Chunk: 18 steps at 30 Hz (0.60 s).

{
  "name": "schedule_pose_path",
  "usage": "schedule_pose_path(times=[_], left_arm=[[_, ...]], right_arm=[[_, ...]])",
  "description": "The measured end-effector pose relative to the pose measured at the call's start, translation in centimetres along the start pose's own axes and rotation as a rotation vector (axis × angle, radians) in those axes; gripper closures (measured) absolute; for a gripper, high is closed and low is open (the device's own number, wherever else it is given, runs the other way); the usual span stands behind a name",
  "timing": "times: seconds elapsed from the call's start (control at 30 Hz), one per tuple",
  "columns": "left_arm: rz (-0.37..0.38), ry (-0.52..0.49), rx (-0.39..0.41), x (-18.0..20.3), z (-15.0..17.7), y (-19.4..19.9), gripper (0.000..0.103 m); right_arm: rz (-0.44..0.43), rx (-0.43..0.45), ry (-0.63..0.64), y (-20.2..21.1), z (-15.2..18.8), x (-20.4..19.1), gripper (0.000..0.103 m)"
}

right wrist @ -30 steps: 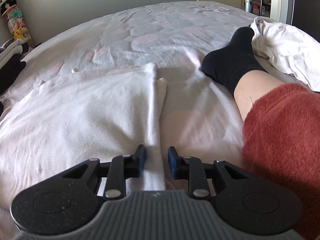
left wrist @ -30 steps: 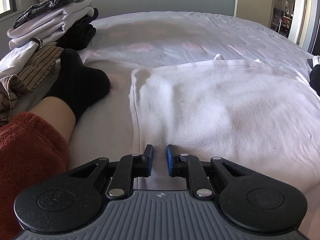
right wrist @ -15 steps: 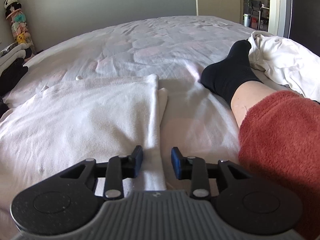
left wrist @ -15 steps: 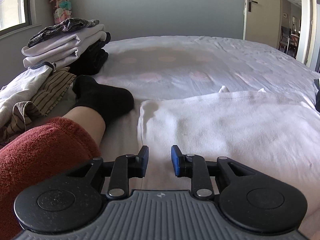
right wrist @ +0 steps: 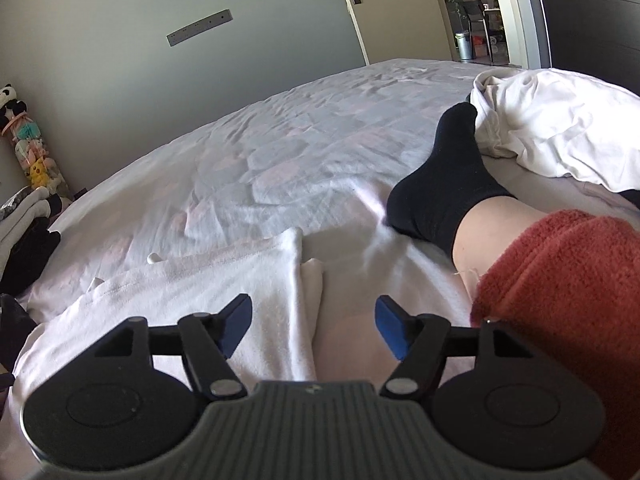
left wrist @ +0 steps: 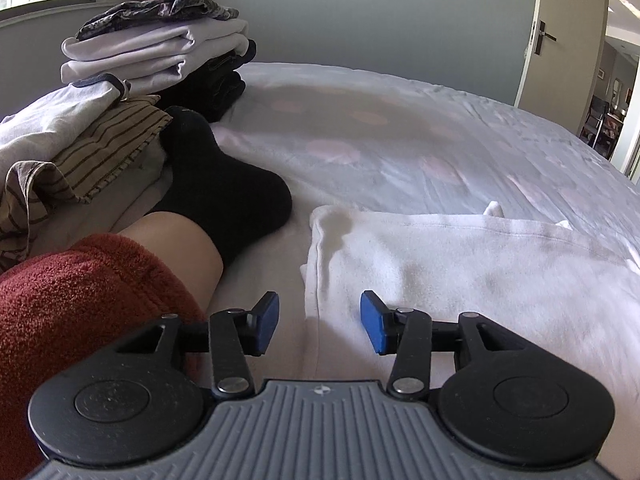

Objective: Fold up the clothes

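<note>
A white garment [left wrist: 460, 264] lies folded flat on the bed. My left gripper [left wrist: 318, 322] is open and empty, raised just above the garment's near left edge. In the right wrist view the same garment [right wrist: 200, 292] lies below my right gripper [right wrist: 314, 326], which is open and empty above the garment's near right edge. Both pairs of blue pads stand wide apart with no cloth between them.
A stack of folded clothes [left wrist: 160, 52] and a striped garment [left wrist: 100, 152] lie at the left. The person's legs in black socks [left wrist: 224, 192] [right wrist: 444, 188] and red fleece flank the garment. A crumpled white garment [right wrist: 560, 128] lies at the right. The bed sheet [left wrist: 400, 128] stretches beyond.
Both grippers have opened, letting go of the white garment's near edge, and have lifted and tilted up, so more of the room shows.
</note>
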<state>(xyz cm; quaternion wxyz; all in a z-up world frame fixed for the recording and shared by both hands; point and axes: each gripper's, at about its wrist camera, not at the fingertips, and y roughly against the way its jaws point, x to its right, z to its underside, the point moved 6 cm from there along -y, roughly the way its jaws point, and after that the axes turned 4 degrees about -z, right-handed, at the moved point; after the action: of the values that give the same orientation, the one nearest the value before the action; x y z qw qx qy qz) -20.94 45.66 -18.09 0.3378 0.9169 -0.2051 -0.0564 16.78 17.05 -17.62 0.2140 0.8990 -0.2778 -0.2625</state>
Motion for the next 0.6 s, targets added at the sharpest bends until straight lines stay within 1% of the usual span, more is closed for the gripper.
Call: schedule_pose_path(times=[0.03, 0.1, 0.17, 0.23, 0.27, 0.3, 0.47, 0.53, 0.6], left_arm=[[-0.004, 0.009, 0.003, -0.1, -0.1, -0.2, 0.050], [-0.009, 0.024, 0.009, -0.2, -0.4, -0.7, 0.050], [-0.012, 0.015, 0.013, -0.1, -0.7, -1.1, 0.050], [-0.018, 0.001, 0.015, 0.0, -0.9, -1.6, 0.050], [-0.024, -0.008, 0.014, 0.1, -0.9, -1.8, 0.050], [-0.027, -0.010, 0.011, 0.1, -0.9, -2.0, 0.050], [-0.032, -0.017, -0.010, 0.2, -0.8, -3.1, 0.050], [-0.034, -0.021, -0.019, 0.2, -0.6, -3.3, 0.050], [-0.038, -0.030, -0.016, 0.3, -0.5, -3.3, 0.050]], right_arm=[[-0.002, -0.002, -0.006, -0.5, -0.1, 0.0, 0.026], [-0.010, -0.008, -0.022, -1.4, -0.2, 0.2, 0.026], [-0.020, -0.017, -0.030, -2.2, -0.2, 0.3, 0.028], [-0.025, -0.027, -0.025, -2.7, -0.1, 0.3, 0.037], [-0.027, -0.032, -0.023, -3.0, 0.0, 0.3, 0.047], [-0.030, -0.037, -0.020, -3.3, 0.0, 0.3, 0.053], [-0.041, -0.062, -0.009, -4.6, 0.4, 0.4, 0.062], [-0.046, -0.072, -0.004, -5.1, 0.5, 0.4, 0.069], [-0.050, -0.082, 0.002, -5.6, 0.7, 0.4, 0.081]])
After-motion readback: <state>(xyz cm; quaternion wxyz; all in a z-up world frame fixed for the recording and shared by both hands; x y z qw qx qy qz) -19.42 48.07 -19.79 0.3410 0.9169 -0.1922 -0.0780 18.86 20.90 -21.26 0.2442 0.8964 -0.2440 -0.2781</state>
